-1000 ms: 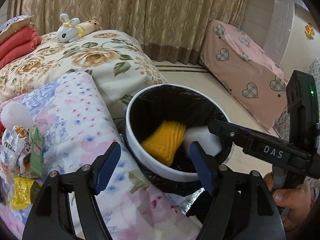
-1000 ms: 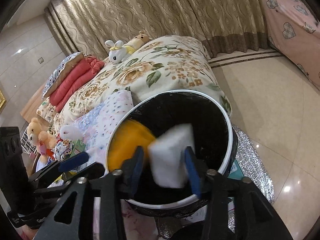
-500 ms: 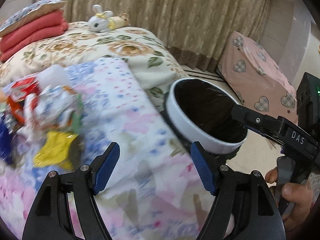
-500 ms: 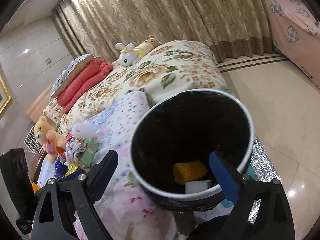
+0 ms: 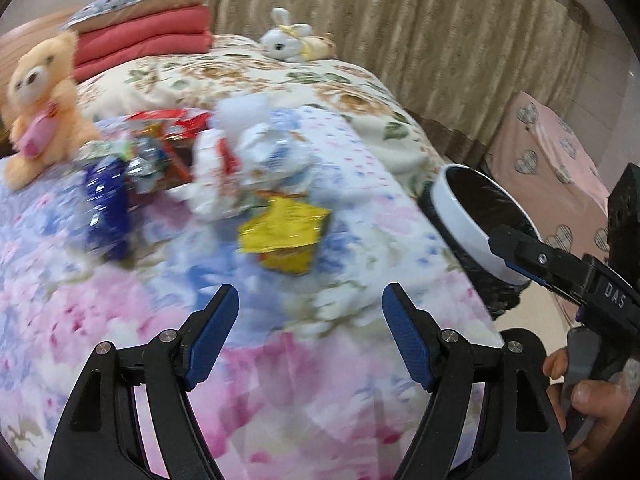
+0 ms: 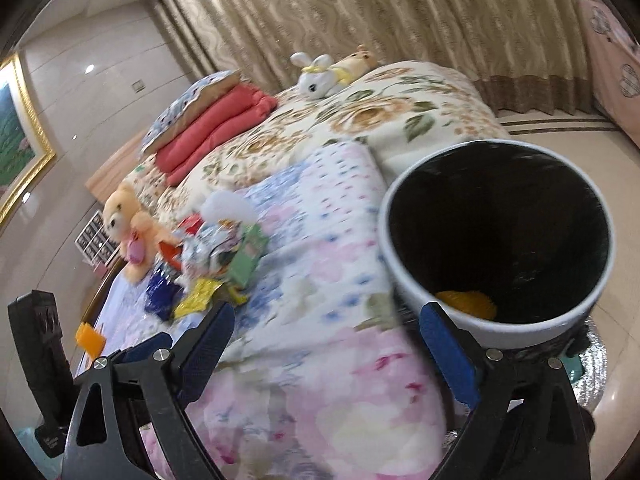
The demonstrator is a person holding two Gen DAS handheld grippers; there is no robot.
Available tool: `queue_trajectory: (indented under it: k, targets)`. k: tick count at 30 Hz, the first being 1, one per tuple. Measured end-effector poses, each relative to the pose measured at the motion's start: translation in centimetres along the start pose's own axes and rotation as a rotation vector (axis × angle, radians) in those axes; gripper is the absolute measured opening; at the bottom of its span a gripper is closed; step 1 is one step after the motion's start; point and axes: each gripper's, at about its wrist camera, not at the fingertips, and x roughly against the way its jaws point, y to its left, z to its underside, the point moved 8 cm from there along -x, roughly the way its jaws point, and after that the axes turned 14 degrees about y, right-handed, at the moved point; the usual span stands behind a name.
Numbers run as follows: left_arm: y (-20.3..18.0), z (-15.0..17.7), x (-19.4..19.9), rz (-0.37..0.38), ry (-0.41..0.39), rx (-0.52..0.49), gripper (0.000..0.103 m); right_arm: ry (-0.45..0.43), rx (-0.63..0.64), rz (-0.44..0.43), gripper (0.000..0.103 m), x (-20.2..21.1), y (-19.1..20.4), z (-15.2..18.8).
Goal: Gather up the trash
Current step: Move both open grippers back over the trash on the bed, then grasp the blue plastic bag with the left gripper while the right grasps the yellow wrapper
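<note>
Trash [image 5: 224,184] lies in a blurred heap of wrappers on the floral quilt [image 5: 280,380], with a teddy bear [image 5: 38,92] to its left, a blue packet [image 5: 108,216] at its left edge and a yellow packet [image 5: 286,236] at its near right. Nearer the camera, the left gripper [image 5: 310,336] hangs over the quilt with its jaws wide and nothing between them. Further right, the white bin [image 6: 496,312] with its black liner stands against the bed's edge holding an orange item [image 6: 468,304], and the right gripper [image 6: 324,352] beside its rim is also spread wide and empty.
</note>
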Motion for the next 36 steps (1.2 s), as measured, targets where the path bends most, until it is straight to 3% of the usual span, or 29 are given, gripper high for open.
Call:
queue_trajectory:
  k: [16,36]
  targets:
    - [9.5,3.0,1.0,-0.104,0.008,0.162,0.076,0.091,0.108,-0.065,0.095,-5.0,7.1,1.9]
    - [15.1,-2.0,-0.4,-0.155,-0.006,0.262,0.079,0.125,0.162,-0.022,0.095,-10.3,10.7,-0.3]
